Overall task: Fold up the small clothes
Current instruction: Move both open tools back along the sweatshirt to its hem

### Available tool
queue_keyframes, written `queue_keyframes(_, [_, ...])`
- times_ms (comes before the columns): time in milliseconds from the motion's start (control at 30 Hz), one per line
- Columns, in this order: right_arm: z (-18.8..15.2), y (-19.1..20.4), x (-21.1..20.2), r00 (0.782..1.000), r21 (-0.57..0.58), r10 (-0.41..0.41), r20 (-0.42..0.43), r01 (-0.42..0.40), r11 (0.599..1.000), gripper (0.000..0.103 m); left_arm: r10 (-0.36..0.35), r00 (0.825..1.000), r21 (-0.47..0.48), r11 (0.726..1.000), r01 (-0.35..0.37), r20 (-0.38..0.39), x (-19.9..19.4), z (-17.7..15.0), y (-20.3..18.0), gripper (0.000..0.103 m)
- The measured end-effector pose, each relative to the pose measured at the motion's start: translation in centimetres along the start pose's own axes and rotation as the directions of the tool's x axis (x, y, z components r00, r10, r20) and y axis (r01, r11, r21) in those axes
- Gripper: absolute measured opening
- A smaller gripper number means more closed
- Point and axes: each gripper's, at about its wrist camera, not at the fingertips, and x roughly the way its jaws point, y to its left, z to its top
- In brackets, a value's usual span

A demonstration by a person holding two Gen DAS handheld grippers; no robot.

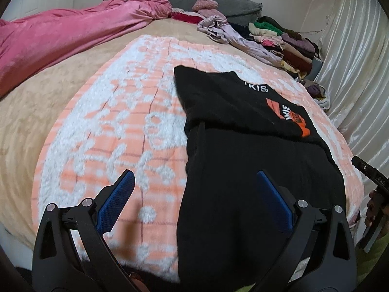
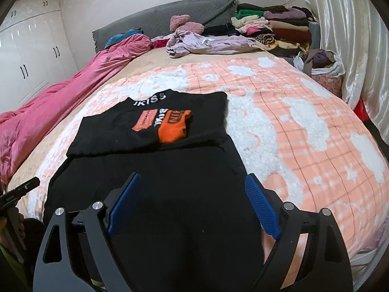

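Observation:
A black garment (image 1: 243,182) with an orange and white print lies on the peach-and-white blanket (image 1: 121,126). Its far part is folded back over the rest, print side up (image 2: 170,124). My left gripper (image 1: 195,177) is open above the garment's near left edge, one blue pad over the blanket and one over the cloth. My right gripper (image 2: 193,182) is open above the garment's near right part (image 2: 170,206). Neither holds anything. The other gripper's tip shows at the frame edge in the left wrist view (image 1: 369,172) and in the right wrist view (image 2: 22,189).
A pink duvet (image 1: 60,39) lies along the left of the bed. A crumpled lilac garment (image 2: 206,42) and a stack of folded clothes (image 2: 279,29) sit by the grey headboard (image 2: 170,12). A bag of clothes (image 2: 325,68) stands by the curtain (image 2: 364,36). White wardrobes (image 2: 31,56) stand at left.

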Motion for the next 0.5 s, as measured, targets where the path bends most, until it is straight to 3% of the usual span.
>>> queue_keyframes(500, [-3.3,-1.8,-0.9,0.998,0.011,0.0,-0.058,0.001,1.0,0.086,0.055,0.996,0.035,0.998,-0.053,-0.077,-0.5,-2.8,-0.6,0.093])
